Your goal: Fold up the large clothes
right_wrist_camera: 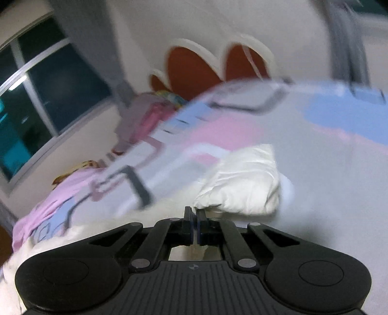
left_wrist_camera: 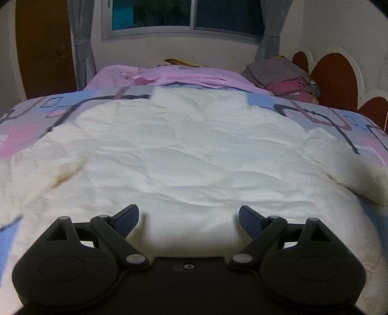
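Note:
A large white garment (left_wrist_camera: 184, 150) lies spread flat across the bed, with faint yellowish marks near its left sleeve. My left gripper (left_wrist_camera: 189, 215) hovers over its near edge, fingers wide open and nothing between them. In the right wrist view, which is blurred, my right gripper (right_wrist_camera: 194, 215) is shut. A puffy white sleeve (right_wrist_camera: 242, 181) of the garment runs from the closed fingertips out to the right, and its edge looks pinched between the pads. More white cloth shows under the fingers.
The bed carries a patterned cover (left_wrist_camera: 36, 114) in grey, blue and pink. A pink sheet (left_wrist_camera: 169, 75) and stacked folded clothes (left_wrist_camera: 283, 75) lie at its far end. A window (left_wrist_camera: 184, 17), curtains and a red-brown scalloped headboard (left_wrist_camera: 337, 75) stand behind.

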